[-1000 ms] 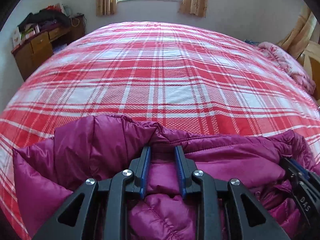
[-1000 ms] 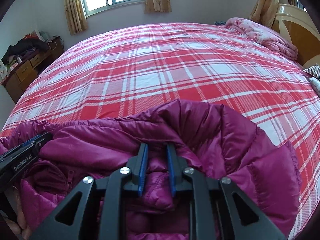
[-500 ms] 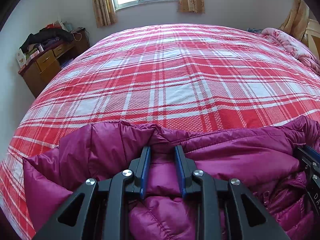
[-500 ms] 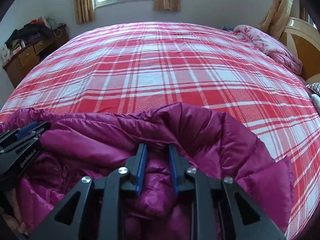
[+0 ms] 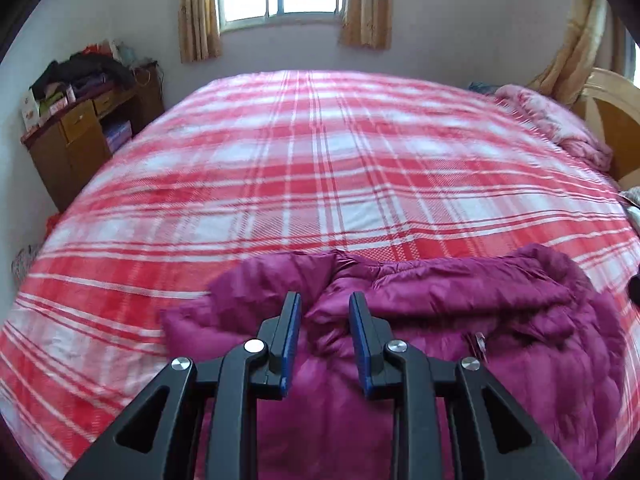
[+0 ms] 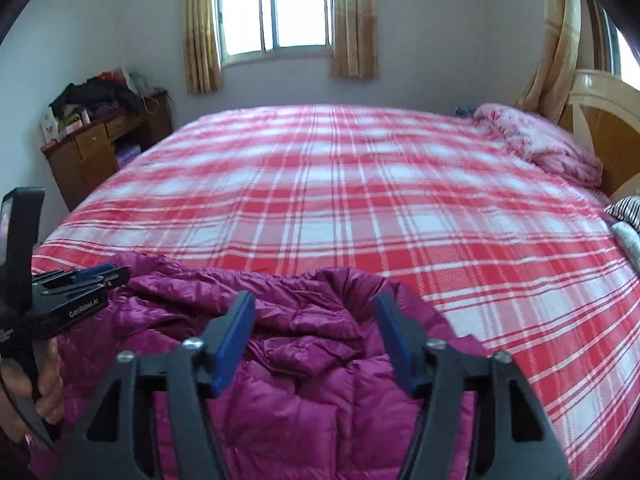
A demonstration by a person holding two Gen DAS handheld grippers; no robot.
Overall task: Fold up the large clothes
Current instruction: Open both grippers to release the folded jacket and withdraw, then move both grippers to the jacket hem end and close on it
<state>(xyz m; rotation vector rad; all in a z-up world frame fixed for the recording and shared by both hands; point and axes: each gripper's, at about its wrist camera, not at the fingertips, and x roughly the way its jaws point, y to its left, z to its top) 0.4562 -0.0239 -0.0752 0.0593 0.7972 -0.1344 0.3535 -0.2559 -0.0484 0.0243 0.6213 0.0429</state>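
A wide bed (image 6: pixel 340 200) is covered edge to edge by a red-and-white plaid blanket (image 5: pixel 320 184). A magenta puffer jacket (image 6: pixel 288 380) lies crumpled on its near edge. A pink floral quilt (image 6: pixel 540 144) is bunched at the far right by the headboard (image 6: pixel 600 120).

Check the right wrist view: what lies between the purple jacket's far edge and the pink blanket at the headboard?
Only bare plaid bedspread lies between the purple jacket and the pink blanket; nothing rests on that stretch. The left wrist view agrees.
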